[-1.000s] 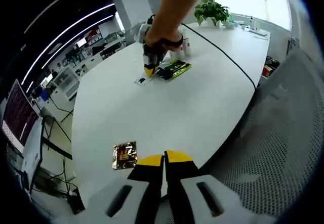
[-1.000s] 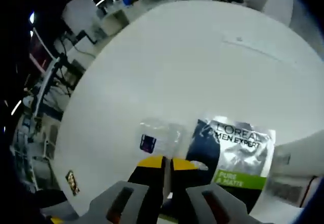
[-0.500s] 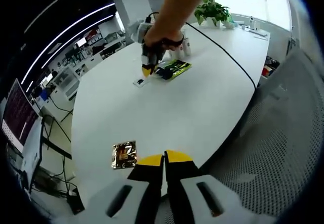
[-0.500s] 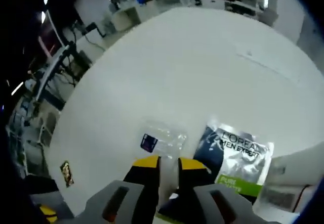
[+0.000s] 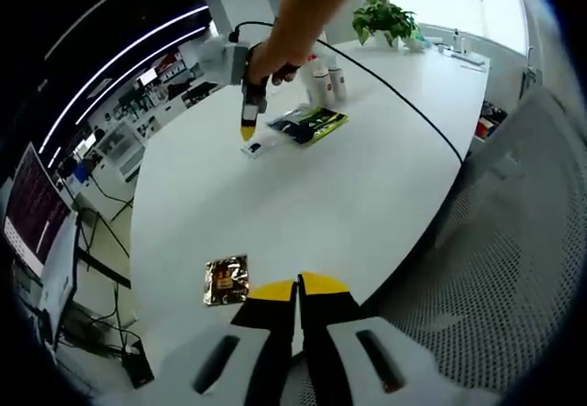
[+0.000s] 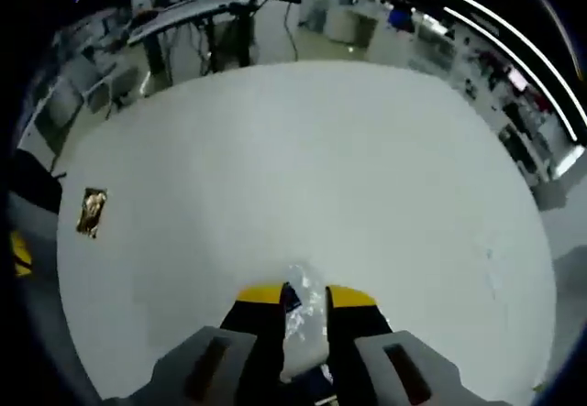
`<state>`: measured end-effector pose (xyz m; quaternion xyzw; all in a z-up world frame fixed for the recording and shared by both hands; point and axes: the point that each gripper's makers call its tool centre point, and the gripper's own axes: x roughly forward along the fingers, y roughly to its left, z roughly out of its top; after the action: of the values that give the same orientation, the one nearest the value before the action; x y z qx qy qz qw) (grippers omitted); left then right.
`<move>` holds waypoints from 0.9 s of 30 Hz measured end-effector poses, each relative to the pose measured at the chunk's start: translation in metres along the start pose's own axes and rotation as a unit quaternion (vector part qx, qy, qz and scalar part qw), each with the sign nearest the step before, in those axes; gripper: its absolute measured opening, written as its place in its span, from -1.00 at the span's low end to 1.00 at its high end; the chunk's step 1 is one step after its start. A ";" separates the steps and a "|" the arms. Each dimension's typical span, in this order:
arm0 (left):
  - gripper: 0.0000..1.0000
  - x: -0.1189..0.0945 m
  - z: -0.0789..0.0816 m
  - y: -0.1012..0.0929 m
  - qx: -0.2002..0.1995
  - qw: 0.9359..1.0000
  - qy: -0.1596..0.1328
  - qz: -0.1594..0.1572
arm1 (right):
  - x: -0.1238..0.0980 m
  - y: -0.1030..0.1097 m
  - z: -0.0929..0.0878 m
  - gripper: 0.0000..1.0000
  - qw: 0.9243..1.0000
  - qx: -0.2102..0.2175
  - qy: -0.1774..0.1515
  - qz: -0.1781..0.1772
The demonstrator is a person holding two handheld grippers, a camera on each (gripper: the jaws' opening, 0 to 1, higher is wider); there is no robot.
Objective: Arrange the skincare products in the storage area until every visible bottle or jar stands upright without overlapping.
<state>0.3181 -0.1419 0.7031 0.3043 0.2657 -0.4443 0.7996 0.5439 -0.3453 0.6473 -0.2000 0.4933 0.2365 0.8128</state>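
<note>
- Skincare sachet (image 6: 303,319) — a small clear packet with a dark label — is lying flat on the white table (image 6: 303,149), directly between the jaws of the right gripper (image 6: 303,298).
- Those jaws are standing partly apart, straddling the packet; whether they are touching it I cannot tell.
- Just beyond the sachet, in the left gripper view, a dark-and-green pouch (image 5: 314,124) is lying flat, with two white bottles (image 5: 326,78) standing upright behind it.
- Well away from the sachet, the left gripper (image 5: 297,289) is hanging at the table's near edge — jaws pressed together, holding nothing — beside a gold foil packet (image 5: 226,280).
- No containers are in sight.
</note>
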 end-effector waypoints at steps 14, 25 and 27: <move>-1.00 0.000 -0.003 0.001 0.000 1.000 0.009 0.002 | 0.015 -0.013 -0.025 -0.68 0.995 -0.034 0.096 0.011; -1.00 0.001 -0.006 0.000 0.002 1.000 0.017 0.001 | 0.012 -0.010 -0.028 -0.68 0.995 0.036 0.093 0.016; -1.00 0.001 -0.007 0.000 0.002 1.000 0.017 0.000 | 0.010 -0.012 -0.026 -0.66 0.995 0.053 0.086 0.013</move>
<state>0.3174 -0.1374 0.6980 0.3140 0.2785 -0.4393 0.7943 0.5366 -0.3673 0.6283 -0.1693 0.5760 0.2026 0.7736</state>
